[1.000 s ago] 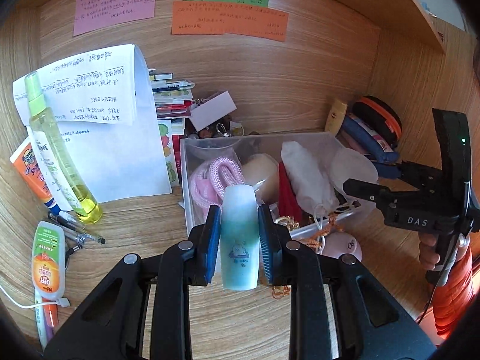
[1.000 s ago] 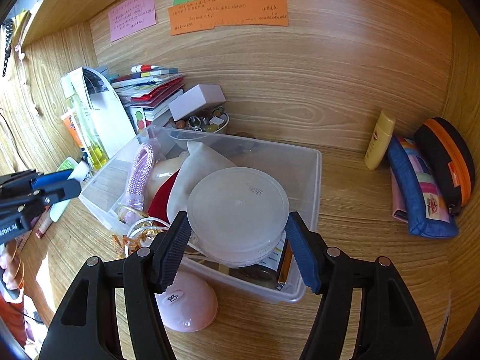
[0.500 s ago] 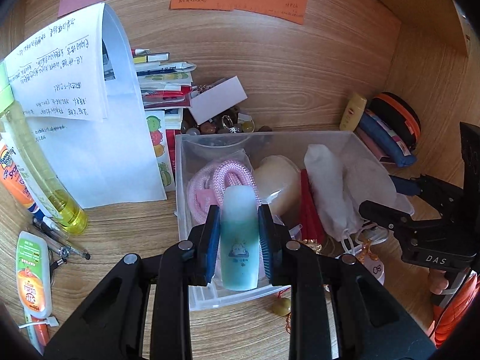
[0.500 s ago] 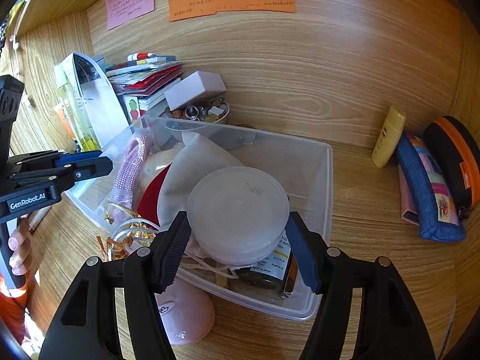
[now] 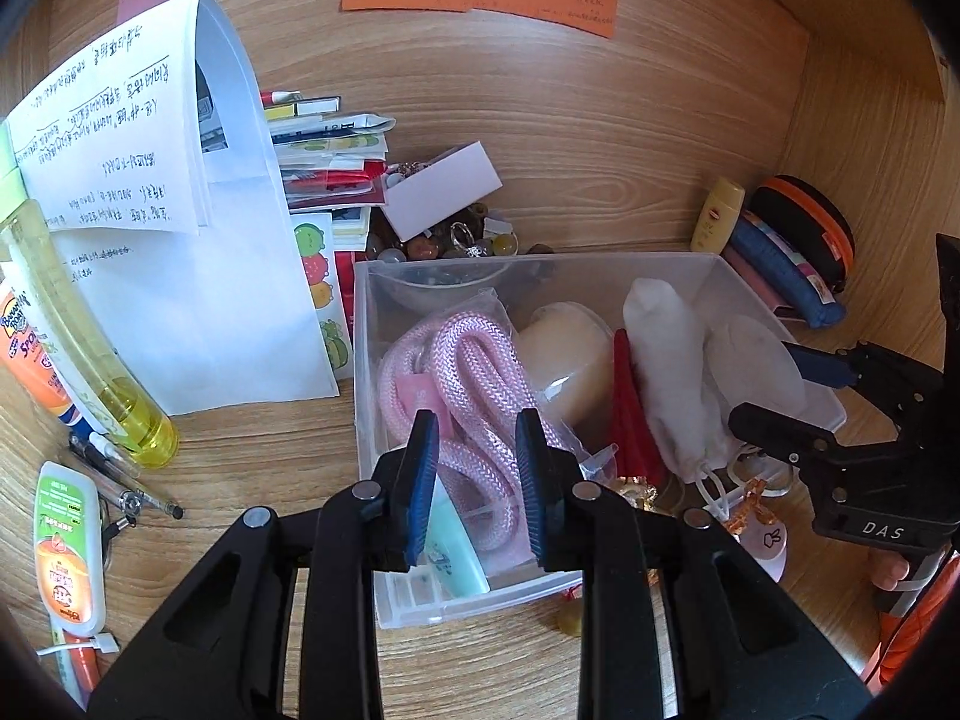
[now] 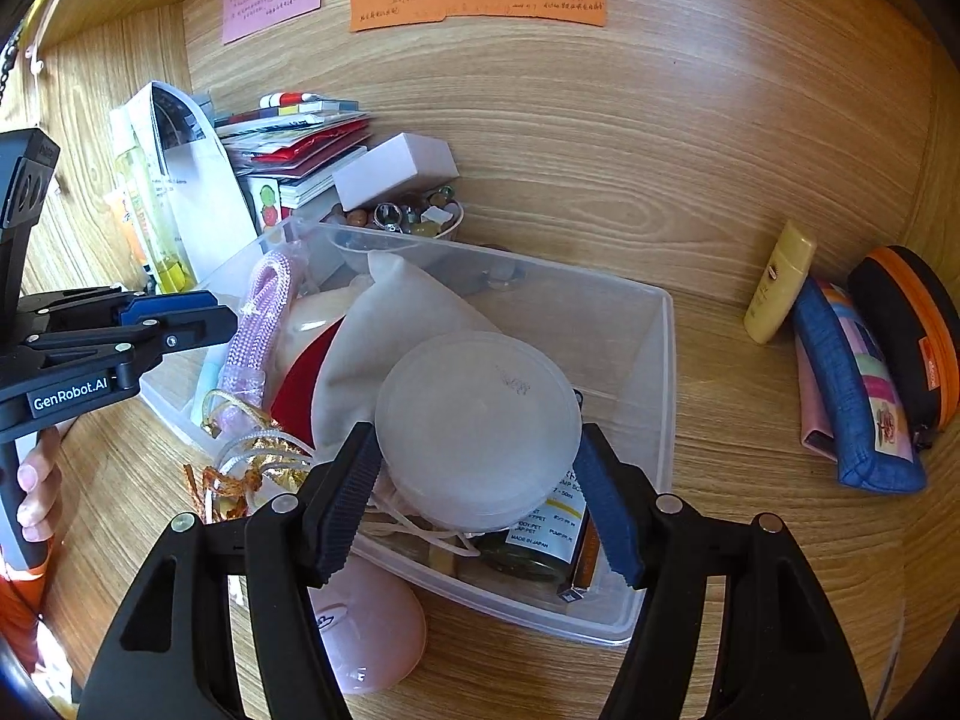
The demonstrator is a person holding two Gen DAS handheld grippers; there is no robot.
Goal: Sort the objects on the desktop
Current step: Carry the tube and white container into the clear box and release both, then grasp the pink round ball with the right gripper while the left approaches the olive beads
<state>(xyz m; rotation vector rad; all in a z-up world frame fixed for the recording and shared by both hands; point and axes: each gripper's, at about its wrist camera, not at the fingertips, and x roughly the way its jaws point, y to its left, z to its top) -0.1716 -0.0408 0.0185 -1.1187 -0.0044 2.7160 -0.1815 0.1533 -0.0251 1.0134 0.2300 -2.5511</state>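
Hovering over the near left corner of the clear bin with the left claw standing narrowly parted and gripping nothing, only the coiled pink rope showing through its gap. Lying tilted in that corner, beside the rope and just under the claw's left finger: the teal bottle. Clamping a frosted round container by its rim in the right claw, above the bin's right half on the wooden bench.
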